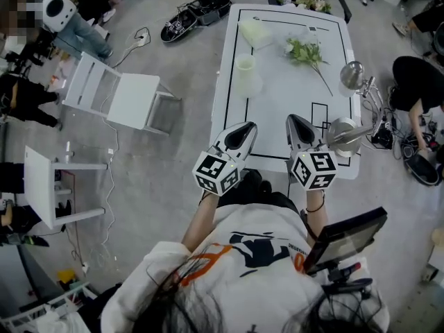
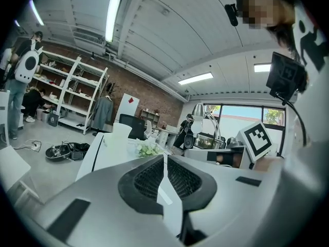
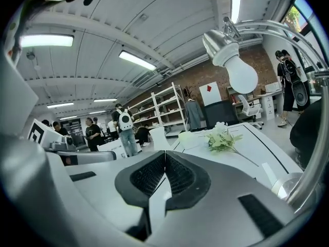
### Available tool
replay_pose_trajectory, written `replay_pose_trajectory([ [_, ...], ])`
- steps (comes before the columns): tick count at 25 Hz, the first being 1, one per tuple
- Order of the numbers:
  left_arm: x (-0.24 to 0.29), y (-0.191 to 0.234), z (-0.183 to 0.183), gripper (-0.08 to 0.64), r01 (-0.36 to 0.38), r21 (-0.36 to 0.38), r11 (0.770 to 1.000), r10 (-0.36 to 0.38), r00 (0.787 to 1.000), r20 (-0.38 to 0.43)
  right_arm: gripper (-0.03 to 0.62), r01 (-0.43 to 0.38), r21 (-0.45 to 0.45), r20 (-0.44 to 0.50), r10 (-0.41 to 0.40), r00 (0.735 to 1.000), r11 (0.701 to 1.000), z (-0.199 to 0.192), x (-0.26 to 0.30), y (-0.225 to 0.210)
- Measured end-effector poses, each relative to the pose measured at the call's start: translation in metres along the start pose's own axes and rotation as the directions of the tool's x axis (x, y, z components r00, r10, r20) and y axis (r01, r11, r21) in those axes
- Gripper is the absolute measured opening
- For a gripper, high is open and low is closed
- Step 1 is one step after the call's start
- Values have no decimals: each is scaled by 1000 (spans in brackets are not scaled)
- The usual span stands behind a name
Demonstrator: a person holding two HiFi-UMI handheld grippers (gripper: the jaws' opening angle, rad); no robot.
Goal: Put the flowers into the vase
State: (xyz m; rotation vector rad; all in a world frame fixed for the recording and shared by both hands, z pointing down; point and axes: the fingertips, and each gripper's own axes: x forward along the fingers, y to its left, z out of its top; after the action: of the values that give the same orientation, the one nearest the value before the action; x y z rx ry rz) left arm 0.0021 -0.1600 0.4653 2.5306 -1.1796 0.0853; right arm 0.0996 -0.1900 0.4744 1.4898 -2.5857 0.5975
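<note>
A bunch of white flowers with green leaves (image 1: 305,53) lies on the white table (image 1: 277,109), far right of the middle; it also shows as flowers (image 3: 222,138) and flowers (image 2: 148,149). A pale translucent vase (image 1: 245,73) stands upright left of them, also seen as the vase (image 2: 119,134). My left gripper (image 1: 244,132) and right gripper (image 1: 295,126) hover side by side over the table's near edge, both shut and empty, well short of the flowers. In the gripper views, the left gripper (image 2: 164,157) and right gripper (image 3: 164,154) show jaws pressed together.
A desk lamp (image 1: 350,75) stands at the table's right edge, its bulb (image 3: 240,73) close above my right gripper. A pale folded object (image 1: 254,32) lies at the far left of the table. White chairs (image 1: 118,92) and bags (image 1: 198,14) sit on the floor left; people stand around.
</note>
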Motion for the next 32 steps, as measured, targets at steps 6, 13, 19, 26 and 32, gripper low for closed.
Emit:
replay_pose_trajectory([
  [6,30,28,7,14,81,9,997,-81,996,-44,14,78,-11,-5,-78,997,997,7,38,-25],
  [13,62,44,6,14,193,9,981,-192,976,-99,15,164,-65,-47,-168,985,984,5,83,-55],
  [19,83,48,-4,14,258,23,966,-251,955,-155,15,209,-114,-105,-221,970,971,-6,112,-97],
  [26,94,48,-18,14,295,17,955,-285,937,-204,49,267,-160,-196,-296,935,950,-31,135,-160],
  [32,97,54,-26,14,298,18,954,-285,927,-244,117,315,-212,-232,-361,903,925,-33,145,-209],
])
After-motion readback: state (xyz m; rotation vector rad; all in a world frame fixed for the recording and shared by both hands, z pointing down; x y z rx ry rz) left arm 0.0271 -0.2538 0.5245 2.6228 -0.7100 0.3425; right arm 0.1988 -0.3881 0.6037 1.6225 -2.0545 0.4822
